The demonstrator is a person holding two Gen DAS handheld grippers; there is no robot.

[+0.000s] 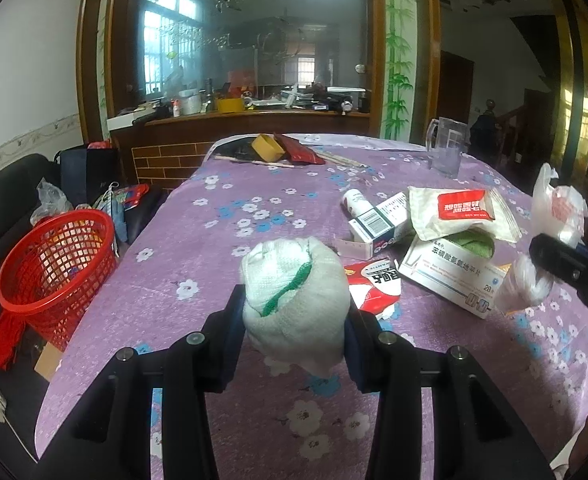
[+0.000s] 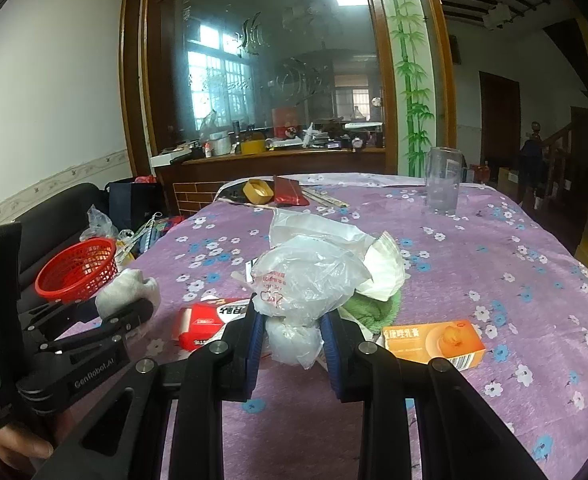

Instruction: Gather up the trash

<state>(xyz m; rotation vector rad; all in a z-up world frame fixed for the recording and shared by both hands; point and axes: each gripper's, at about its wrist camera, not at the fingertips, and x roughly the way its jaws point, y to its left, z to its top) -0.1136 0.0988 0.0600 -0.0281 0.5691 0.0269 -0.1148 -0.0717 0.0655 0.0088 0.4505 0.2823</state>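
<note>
A crumpled white wad with a green streak (image 1: pixel 294 300) is clamped between the pads of the left gripper (image 1: pixel 294 328) and held above the purple flowered tablecloth (image 1: pixel 254 208). A thin white plastic bag (image 2: pixel 306 276) is pinched at its knotted neck by the right gripper (image 2: pixel 292 340), whose jaws are pressed together on it; the bag is bunched up above them. The red mesh basket (image 1: pixel 54 264) is seen off the table's left edge, below its level, well apart from both grippers. Left on the cloth are medicine boxes (image 1: pixel 450 276), a white pouch with a red label (image 1: pixel 462 216), a red packet (image 2: pixel 206 322) and an orange box (image 2: pixel 434 344). A clear pitcher (image 1: pixel 446 148) is set near the far edge.
</note>
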